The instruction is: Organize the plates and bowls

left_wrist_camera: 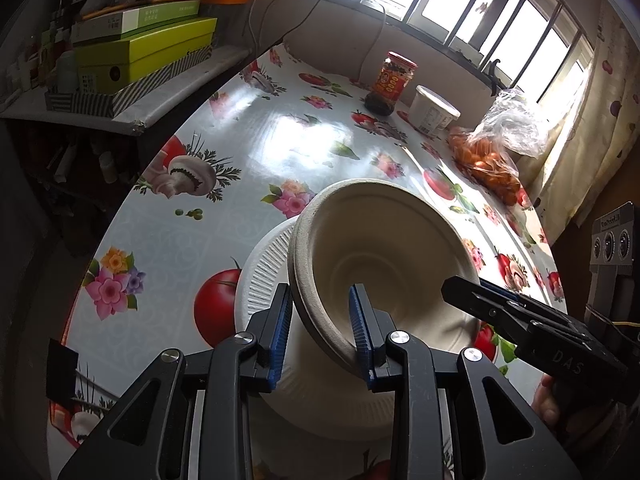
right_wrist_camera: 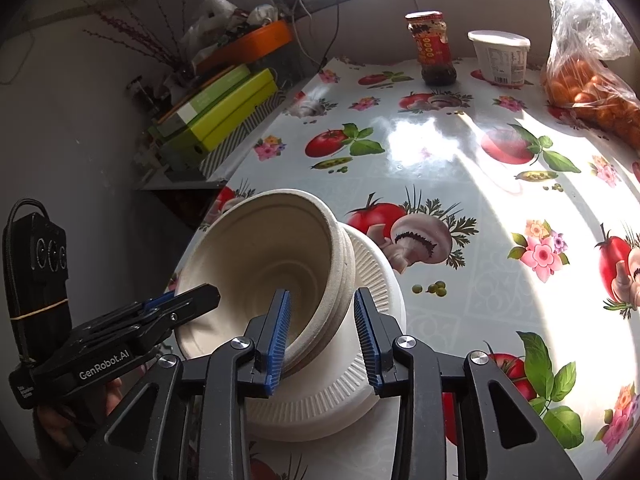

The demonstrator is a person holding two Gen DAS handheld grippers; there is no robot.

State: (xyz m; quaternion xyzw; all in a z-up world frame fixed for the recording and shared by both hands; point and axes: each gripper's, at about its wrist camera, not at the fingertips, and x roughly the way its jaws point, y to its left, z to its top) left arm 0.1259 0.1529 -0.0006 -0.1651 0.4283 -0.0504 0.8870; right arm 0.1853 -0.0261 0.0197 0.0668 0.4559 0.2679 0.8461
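A stack of beige paper bowls [left_wrist_camera: 384, 248] [right_wrist_camera: 260, 256] sits on a stack of white ribbed paper plates [left_wrist_camera: 264, 272] [right_wrist_camera: 372, 280] near the table's front edge. My left gripper [left_wrist_camera: 322, 332] is open, its jaws astride the bowls' left rim, one finger inside and one outside. It shows from the side in the right wrist view [right_wrist_camera: 200, 294]. My right gripper [right_wrist_camera: 322, 334] is open, its jaws astride the right rim. It shows in the left wrist view [left_wrist_camera: 460, 286].
The table [left_wrist_camera: 256, 148] [right_wrist_camera: 460, 152] has a glossy fruit-print cloth. At its far end stand a red-labelled jar [left_wrist_camera: 390, 82] [right_wrist_camera: 434, 46], a white tub [left_wrist_camera: 434, 110] [right_wrist_camera: 500, 56] and a bag of oranges [left_wrist_camera: 488, 160] [right_wrist_camera: 592, 84]. Green boxes [left_wrist_camera: 144, 52] [right_wrist_camera: 224, 108] lie on a shelf at left.
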